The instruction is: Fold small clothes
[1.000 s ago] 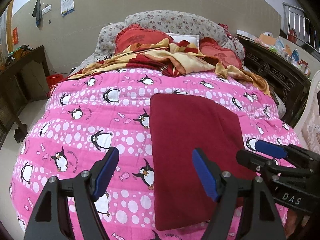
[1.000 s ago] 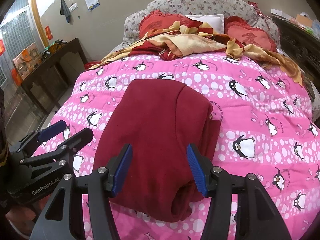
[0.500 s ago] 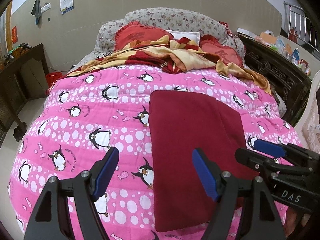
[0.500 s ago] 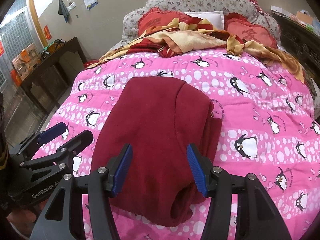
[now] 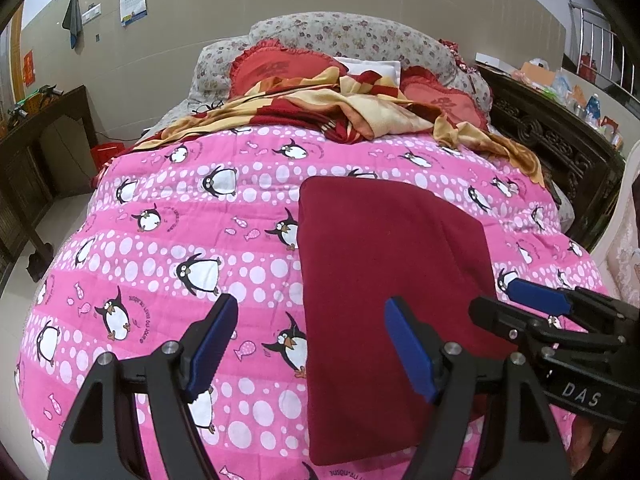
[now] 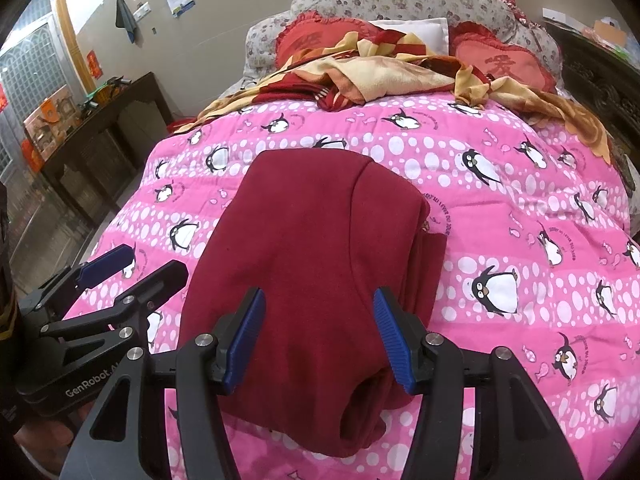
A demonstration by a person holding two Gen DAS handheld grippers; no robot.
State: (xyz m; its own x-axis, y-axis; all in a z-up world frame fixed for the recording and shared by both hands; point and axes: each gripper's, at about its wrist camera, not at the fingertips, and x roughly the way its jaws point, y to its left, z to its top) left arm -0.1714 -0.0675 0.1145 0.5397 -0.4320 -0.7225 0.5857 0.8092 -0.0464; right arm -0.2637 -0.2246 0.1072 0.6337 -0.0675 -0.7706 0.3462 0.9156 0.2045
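I hold my left gripper (image 5: 308, 344) above the near end of the bed, its blue-padded fingers (image 5: 212, 344) spread wide with nothing between them. Under that gap lies the pink penguin quilt (image 5: 168, 240), and the right-hand pad sits over the left edge of the dark red garment (image 5: 384, 264). In this view the garment is folded into a flat, neat rectangle that runs from about 12 o'clock to 5 o'clock of the gripper.

My right gripper (image 6: 319, 336) is also wide open and holds nothing; its pads (image 6: 244, 336) straddle the near part of the same garment (image 6: 304, 256) without pinching it. From this side I see the folded layers stacked at the right edge and a rounded opening of cloth at the near end, toward 6 o'clock.

Each gripper shows in the other's view: the right one (image 5: 532, 312) at 3 o'clock from the left camera, just beside the garment's right edge, and the left one (image 6: 132, 268) at 9 o'clock from the right camera, over the quilt beside the garment.

At 12 o'clock, well apart from the garment, a crumpled red and yellow blanket (image 6: 380, 76) lies against red pillows (image 6: 500, 64) and a floral headboard cushion (image 5: 352, 36). A dark wooden table (image 6: 100, 120) stands at 10 o'clock.
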